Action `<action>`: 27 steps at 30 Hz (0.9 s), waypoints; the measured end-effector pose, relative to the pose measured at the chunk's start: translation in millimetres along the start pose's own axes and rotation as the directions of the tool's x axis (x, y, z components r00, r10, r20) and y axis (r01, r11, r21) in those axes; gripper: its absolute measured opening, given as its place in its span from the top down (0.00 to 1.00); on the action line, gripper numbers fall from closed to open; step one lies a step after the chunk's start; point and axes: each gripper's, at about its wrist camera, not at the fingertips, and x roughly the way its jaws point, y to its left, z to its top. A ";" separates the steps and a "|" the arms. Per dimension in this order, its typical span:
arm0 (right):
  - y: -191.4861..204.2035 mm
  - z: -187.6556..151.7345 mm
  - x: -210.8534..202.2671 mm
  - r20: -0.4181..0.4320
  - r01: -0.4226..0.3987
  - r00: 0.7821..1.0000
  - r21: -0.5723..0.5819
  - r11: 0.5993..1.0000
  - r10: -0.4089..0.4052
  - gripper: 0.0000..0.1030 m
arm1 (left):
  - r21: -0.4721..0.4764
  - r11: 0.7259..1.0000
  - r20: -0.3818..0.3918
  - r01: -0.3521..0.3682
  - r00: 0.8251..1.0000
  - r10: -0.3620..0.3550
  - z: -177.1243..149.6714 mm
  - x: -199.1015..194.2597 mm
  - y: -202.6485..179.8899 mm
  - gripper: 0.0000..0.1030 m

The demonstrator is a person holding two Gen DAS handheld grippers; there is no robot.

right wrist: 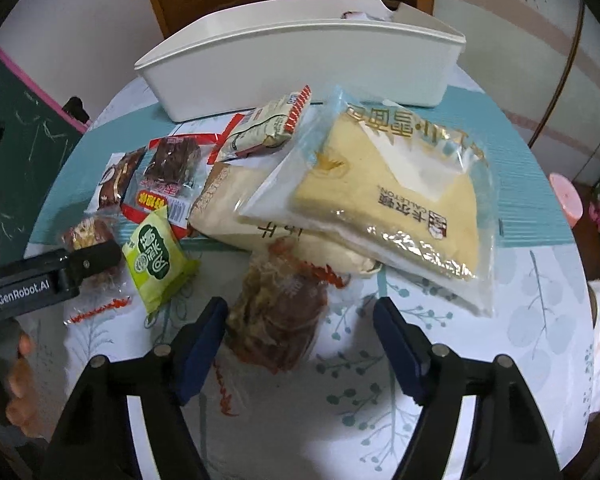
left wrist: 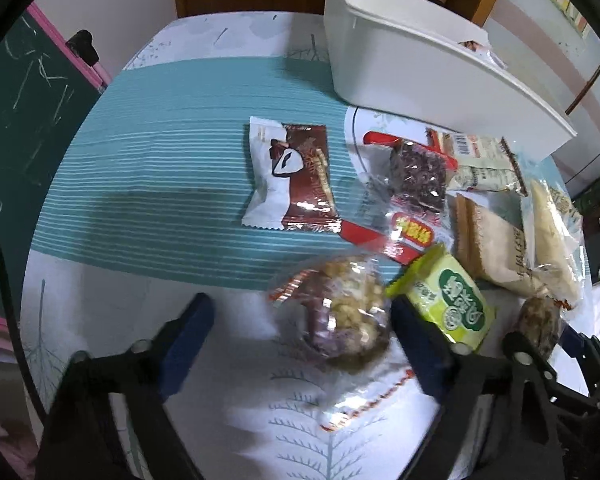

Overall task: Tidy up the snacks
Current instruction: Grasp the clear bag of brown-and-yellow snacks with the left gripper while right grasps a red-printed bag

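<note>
**Both grippers spread over snack packets**

My left gripper [left wrist: 300,344] is spread wide around a clear round packet of nut pastry [left wrist: 336,312], which lies on the leaf-printed tabletop [left wrist: 100,300]. My right gripper [right wrist: 300,344] is also spread, its left finger touching a clear packet of brown shredded snack [right wrist: 276,312]. Just beside lie a green square packet [right wrist: 156,260] and a large yellow bread bag [right wrist: 384,200]. The white plastic bin [right wrist: 300,64] stands behind the pile.
</note>
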 end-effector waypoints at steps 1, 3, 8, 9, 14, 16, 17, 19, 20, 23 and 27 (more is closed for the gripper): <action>1.8 -1.1 -0.6 0.010 0.003 1.000 -0.014 1.000 -0.003 0.34 | 0.003 1.000 0.008 0.008 1.000 -0.008 -1.4 -2.8 -1.3 0.41; 4.9 -1.7 -1.7 0.023 0.001 1.000 -0.042 0.999 0.000 0.45 | -0.001 0.999 0.012 0.049 0.999 -0.049 -3.4 -7.2 -3.2 0.57; 9.0 -3.8 -4.6 0.033 -0.019 0.999 -0.078 0.997 0.021 0.65 | -0.011 0.998 0.018 0.062 0.998 -0.062 -8.1 -9.8 -4.9 0.60; 6.8 -3.9 -5.3 0.030 -0.029 0.999 -0.070 0.997 0.031 0.65 | -0.012 0.998 0.017 0.065 0.998 -0.065 -10.3 -11.1 -5.7 0.60; -5.3 -6.6 -11.6 0.028 -0.060 0.998 -0.024 0.998 0.060 0.65 | 0.014 0.997 0.018 0.078 0.997 -0.078 -21.8 -22.3 -10.5 0.61; -6.9 -9.3 -15.5 0.034 -0.058 0.998 -0.019 0.998 0.058 0.65 | 0.024 0.996 0.021 0.086 0.996 -0.087 -25.8 -28.6 -12.8 0.61; -7.8 -10.1 -17.6 0.036 -0.060 0.997 -0.014 0.998 0.061 0.65 | 0.029 0.996 0.026 0.090 0.996 -0.090 -27.7 -32.7 -14.2 0.61; -9.3 -11.9 -24.0 0.044 -0.074 0.996 -0.005 0.997 0.075 0.65 | 0.041 0.995 0.036 0.092 0.995 -0.093 -29.2 -41.4 -17.4 0.61; -9.7 -12.5 -27.6 0.050 -0.079 0.996 -0.005 0.997 0.079 0.65 | 0.046 0.995 0.042 0.092 0.995 -0.094 -29.4 -45.4 -18.2 0.61; -7.9 -13.1 -41.3 0.071 -0.088 0.993 -0.015 0.996 0.089 0.65 | 0.065 0.994 0.061 0.090 0.994 -0.094 -27.9 -60.2 -23.2 0.61; -5.6 -8.4 -63.8 0.115 -0.094 0.989 -0.034 0.995 0.097 0.65 | 0.087 0.993 0.098 0.084 0.991 -0.092 -19.0 -81.5 -29.2 0.61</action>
